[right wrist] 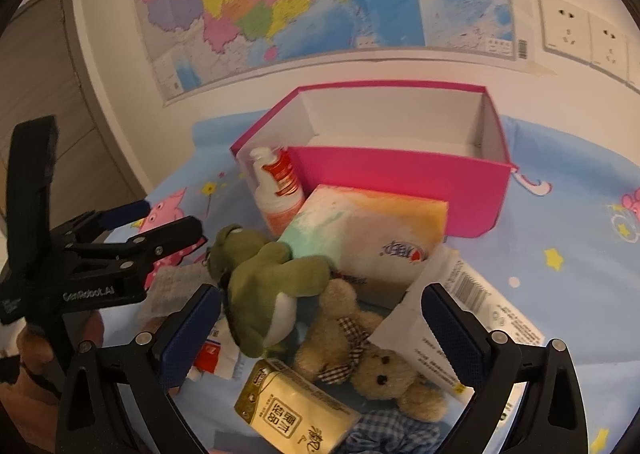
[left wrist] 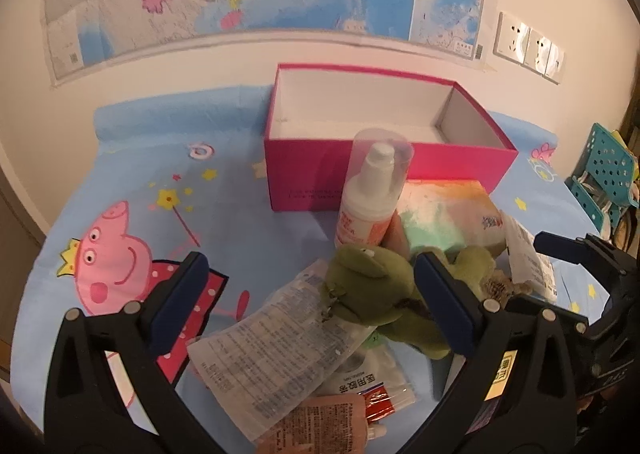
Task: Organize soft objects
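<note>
A green plush frog (left wrist: 372, 290) (right wrist: 268, 286) lies on the blue cartoon cloth. A tan teddy bear (right wrist: 360, 350) with a checked bow lies beside it. A pastel tissue pack (right wrist: 368, 238) (left wrist: 444, 213) rests in front of an open pink box (left wrist: 384, 141) (right wrist: 400, 173). My left gripper (left wrist: 312, 306) is open, its fingers either side of the frog's head, low over the pile. My right gripper (right wrist: 320, 334) is open above the teddy bear and frog. The left gripper also shows in the right wrist view (right wrist: 160, 225).
A white pump bottle (left wrist: 372, 193) (right wrist: 280, 189) stands by the box. Flat plastic packets (left wrist: 272, 338), a white pouch (right wrist: 460, 318), a gold tissue packet (right wrist: 296, 410) and blue checked cloth (right wrist: 396, 434) lie around. A teal basket (left wrist: 604, 173) stands at the right. A wall map hangs behind.
</note>
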The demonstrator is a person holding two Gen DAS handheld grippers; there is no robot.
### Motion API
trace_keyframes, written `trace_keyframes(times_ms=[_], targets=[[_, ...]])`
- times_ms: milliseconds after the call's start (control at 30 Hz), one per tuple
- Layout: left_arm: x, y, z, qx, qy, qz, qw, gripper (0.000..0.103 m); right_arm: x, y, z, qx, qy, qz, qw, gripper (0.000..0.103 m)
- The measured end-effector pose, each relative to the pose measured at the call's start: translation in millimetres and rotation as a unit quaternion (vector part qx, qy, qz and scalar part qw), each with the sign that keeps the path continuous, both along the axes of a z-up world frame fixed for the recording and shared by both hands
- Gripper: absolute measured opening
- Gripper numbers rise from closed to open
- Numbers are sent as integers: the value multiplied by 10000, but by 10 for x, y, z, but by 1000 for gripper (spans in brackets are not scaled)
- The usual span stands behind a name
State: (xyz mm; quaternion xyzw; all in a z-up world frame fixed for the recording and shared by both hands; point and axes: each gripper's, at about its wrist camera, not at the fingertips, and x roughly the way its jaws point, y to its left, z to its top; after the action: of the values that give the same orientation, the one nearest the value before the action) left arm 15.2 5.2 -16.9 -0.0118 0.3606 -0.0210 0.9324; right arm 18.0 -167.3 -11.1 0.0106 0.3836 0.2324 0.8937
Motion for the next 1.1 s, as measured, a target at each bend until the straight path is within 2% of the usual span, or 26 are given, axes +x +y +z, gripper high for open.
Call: trace_keyframes(times_ms=[67, 100, 167, 233, 333, 567, 700, 867, 933, 1000, 1100], targets=[[46, 44, -66, -107, 157, -90, 9998, 103, 19, 52, -34, 3, 40, 118, 9999, 91], [55, 49, -87, -174, 94, -132, 9997, 101, 32, 68, -57, -20, 84, 138, 9999, 86], [86, 68, -142, -427, 266, -271, 9984, 96, 59, 99, -107, -8, 232, 198, 9995, 79], [121, 73, -184, -468, 292, -357, 9978, 91, 56, 131, -133, 47, 313, 315, 9990, 73], [149, 41, -221, -528, 365, -543, 9965, 85, -3, 195, -130, -33, 284, 476, 9985, 72], [174, -28, -288, -267, 695, -907, 9931, 83, -16, 245, -167, -97, 322, 605, 9976, 71], [110, 114, -244, -192, 724, -804, 9940, 83, -52, 150, -110, 44, 366, 659, 9971, 71], [-40, 432, -235, -220, 728, -534, 9957, 83, -172, 301, 24, 240, 219, 1203, 9922, 70], [-115, 524, -258, -233, 754, -450, 9959, 83, -187, 434, 60, 252, 208, 1489, 9883, 67], [-182, 589, -298, -239, 795, -375, 9958, 83, -148, 539, 59, -2, 105, 1499, 9886, 63], [-267, 655, -377, -311, 891, -349, 9949, 83, 31, 585, 67, -375, -73, 1167, 9924, 64]])
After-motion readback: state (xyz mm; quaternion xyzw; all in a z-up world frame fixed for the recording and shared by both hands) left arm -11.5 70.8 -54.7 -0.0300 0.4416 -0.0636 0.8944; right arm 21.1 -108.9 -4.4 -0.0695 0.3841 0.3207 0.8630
